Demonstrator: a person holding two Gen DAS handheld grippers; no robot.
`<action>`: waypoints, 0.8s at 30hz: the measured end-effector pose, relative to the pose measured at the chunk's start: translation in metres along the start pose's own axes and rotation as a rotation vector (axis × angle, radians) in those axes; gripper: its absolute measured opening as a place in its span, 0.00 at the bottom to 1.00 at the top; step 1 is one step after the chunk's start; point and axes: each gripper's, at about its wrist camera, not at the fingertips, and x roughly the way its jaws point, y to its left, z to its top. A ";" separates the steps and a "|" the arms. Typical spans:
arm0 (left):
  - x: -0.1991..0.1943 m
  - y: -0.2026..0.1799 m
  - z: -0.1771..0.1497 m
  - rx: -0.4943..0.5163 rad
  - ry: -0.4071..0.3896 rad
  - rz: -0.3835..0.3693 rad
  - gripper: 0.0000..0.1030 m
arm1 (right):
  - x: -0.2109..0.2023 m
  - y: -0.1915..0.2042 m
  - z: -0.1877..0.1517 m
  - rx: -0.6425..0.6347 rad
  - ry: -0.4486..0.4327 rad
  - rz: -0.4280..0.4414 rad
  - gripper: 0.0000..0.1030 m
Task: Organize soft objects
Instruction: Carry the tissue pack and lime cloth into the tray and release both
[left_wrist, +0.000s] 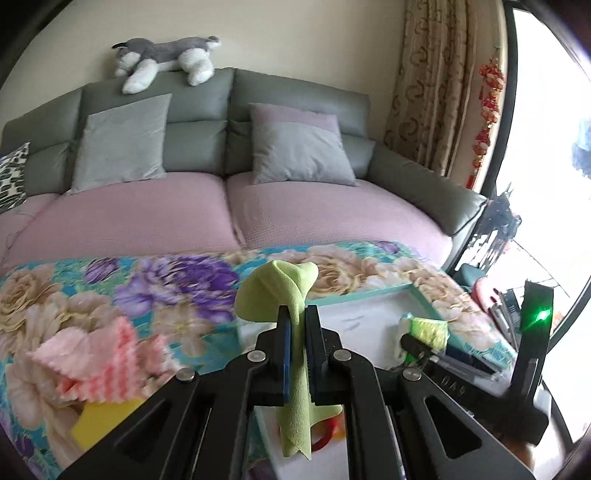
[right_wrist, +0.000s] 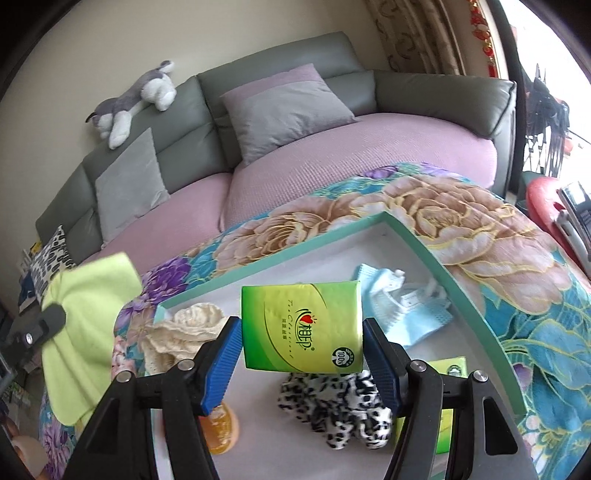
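We see our left gripper (left_wrist: 298, 317) clamped on a lime-green soft cloth (left_wrist: 291, 295), lifted over the floral-covered surface (left_wrist: 147, 280). Our right gripper (right_wrist: 301, 332) pinches a green tissue pack (right_wrist: 301, 326) above the white teal-rimmed tray (right_wrist: 424, 243), over a leopard-print plush (right_wrist: 340, 410) lying in it.

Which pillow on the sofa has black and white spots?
The spotted pillow at the sofa's far left end. The two grey pillows leaning against the backrest are plain, with no pattern.
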 end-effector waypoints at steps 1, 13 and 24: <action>0.005 -0.005 0.002 0.008 -0.004 -0.005 0.07 | 0.000 -0.002 0.000 0.001 -0.002 -0.008 0.66; 0.048 -0.034 -0.014 0.026 0.028 -0.044 0.07 | -0.003 -0.012 0.002 0.007 -0.012 -0.055 0.66; 0.061 -0.027 -0.023 0.001 0.074 -0.037 0.07 | -0.002 -0.012 0.001 -0.004 -0.005 -0.064 0.66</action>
